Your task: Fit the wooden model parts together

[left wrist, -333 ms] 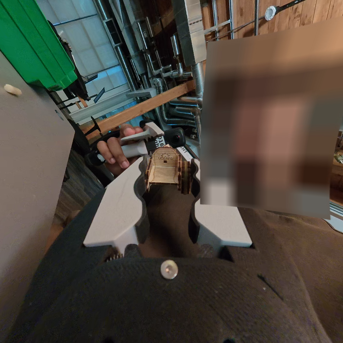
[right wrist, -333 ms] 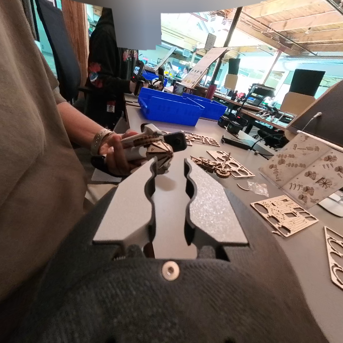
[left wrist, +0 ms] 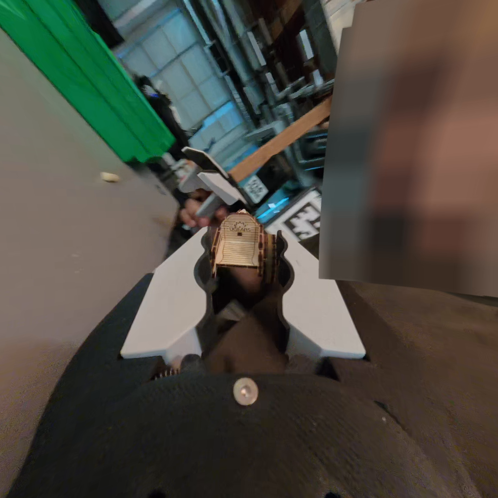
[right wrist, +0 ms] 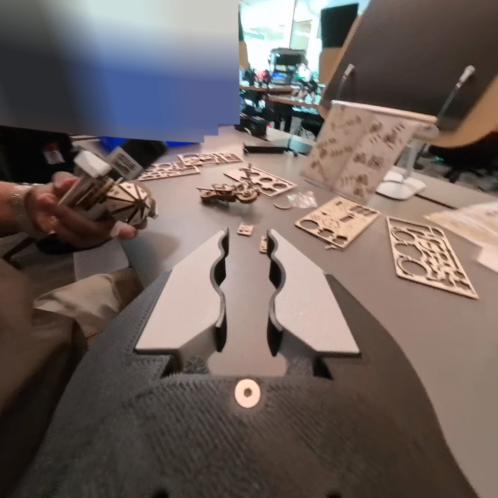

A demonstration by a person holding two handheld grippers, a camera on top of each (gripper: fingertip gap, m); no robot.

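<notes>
Right wrist view, left to right: the left gripper [right wrist: 107, 186] is clamped on the wooden model body [right wrist: 126, 202], held up off the grey table [right wrist: 188, 215] – the right gripper [right wrist: 247, 237] (nothing between its fingers) stands parted above two small loose wooden parts [right wrist: 245, 229], with cut-out sheets [right wrist: 336, 223] farther right.

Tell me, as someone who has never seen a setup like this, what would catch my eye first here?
Probably the small wooden model clamped between the left gripper's pale jaws, held up in the air. Next, the grey table beyond the empty right gripper, strewn with punched-out wooden sheets and a half-built wooden piece lying at its middle.
</notes>
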